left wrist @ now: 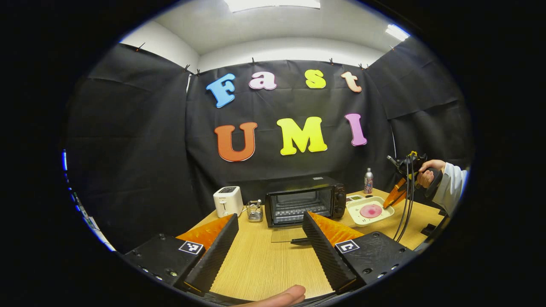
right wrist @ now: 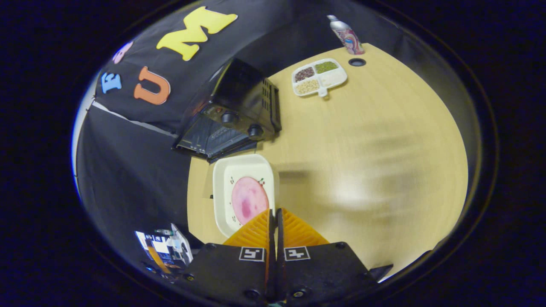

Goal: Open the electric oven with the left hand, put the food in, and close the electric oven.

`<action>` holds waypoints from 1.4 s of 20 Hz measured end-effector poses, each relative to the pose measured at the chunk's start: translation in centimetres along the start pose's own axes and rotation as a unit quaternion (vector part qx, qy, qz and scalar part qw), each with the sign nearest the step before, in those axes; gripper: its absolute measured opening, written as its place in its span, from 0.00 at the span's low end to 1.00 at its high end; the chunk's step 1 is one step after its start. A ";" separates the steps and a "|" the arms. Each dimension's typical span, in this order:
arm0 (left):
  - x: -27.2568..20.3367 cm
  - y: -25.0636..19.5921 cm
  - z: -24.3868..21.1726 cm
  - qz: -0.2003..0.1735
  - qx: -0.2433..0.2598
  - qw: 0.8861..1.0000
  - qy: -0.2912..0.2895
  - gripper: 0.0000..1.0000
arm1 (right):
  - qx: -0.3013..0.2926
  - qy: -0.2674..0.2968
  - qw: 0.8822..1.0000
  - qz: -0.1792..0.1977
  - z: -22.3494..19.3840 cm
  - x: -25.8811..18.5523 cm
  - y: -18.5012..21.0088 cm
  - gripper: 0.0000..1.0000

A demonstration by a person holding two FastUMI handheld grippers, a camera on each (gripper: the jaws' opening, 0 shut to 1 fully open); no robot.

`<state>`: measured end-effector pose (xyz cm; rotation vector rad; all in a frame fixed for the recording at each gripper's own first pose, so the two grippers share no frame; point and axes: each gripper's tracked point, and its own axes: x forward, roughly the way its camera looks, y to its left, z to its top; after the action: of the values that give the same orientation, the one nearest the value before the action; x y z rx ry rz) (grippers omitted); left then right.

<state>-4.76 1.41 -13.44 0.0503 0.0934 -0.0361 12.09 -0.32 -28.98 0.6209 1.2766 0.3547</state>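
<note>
Left gripper [left wrist: 268, 232]: fingers are spread wide, with nothing held between them; bare tabletop is seen in the gap. A fingertip [left wrist: 281, 297] of the holding hand is seen at the bottom edge of the left gripper view.
Right gripper [right wrist: 274, 217]: fingers are drawn together until almost touching, and are seen closed over the near rim of the tray; whether the rim is truly pinched cannot be told from the right gripper view. In the left gripper view the same gripper [left wrist: 394, 197] is seen farther off at the right, held by a hand [left wrist: 428, 172] in a light sleeve, its tip angled down to the tray's right edge.
Tray [right wrist: 223, 187]: white, with rounded corners, seen tilted against the tabletop just in front of the oven's right end. Contact with the table cannot be judged.
Food [right wrist: 249, 200]: a round pink slice is seen lying flat in the middle of the tray.
Oven [left wrist: 303, 199]: black, set at the centre of the table against the back cloth. Door [left wrist: 286, 234] is seen folded down and open toward the camera, with the wire rack visible inside. Two knobs are noted on the right panel.
Table [right wrist: 384, 140]: light wood.
Toaster [left wrist: 227, 201]: white, left of the oven.
Wire holder [left wrist: 254, 210]: small, metal, between toaster and oven.
Divided dish [right wrist: 320, 76]: white, with dark, green and pale fillings, behind and right of the oven.
Bottle [right wrist: 346, 30]: upright at the far edge, near the divided dish.
</note>
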 end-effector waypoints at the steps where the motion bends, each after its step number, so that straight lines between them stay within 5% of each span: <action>1: -0.1 0.2 0.0 0.002 -0.002 1.000 0.001 0.96 | 0.002 -0.002 1.000 0.002 0.0 0.5 1.1 0.04; 10: -1.5 3.4 -0.3 0.025 -0.017 1.000 -0.002 0.96 | 0.003 -0.037 0.999 0.007 0.2 9.5 12.3 0.02; 17: -2.2 6.9 -0.8 0.059 -0.012 0.998 -0.005 0.96 | 0.105 -0.098 0.990 -0.008 1.8 16.8 15.9 0.02; 23: -2.1 8.4 -0.5 0.072 -0.008 0.997 -0.003 0.96 | 0.247 -0.204 0.947 0.038 6.4 21.0 17.0 0.04; 28: -1.0 8.8 0.0 0.078 -0.025 0.997 -0.003 0.96 | 0.272 -0.297 0.914 0.045 11.3 22.8 17.1 0.04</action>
<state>-5.40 10.27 -12.90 0.0073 0.0845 0.1212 30.57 23.54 -34.42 1.1622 0.7437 -0.1329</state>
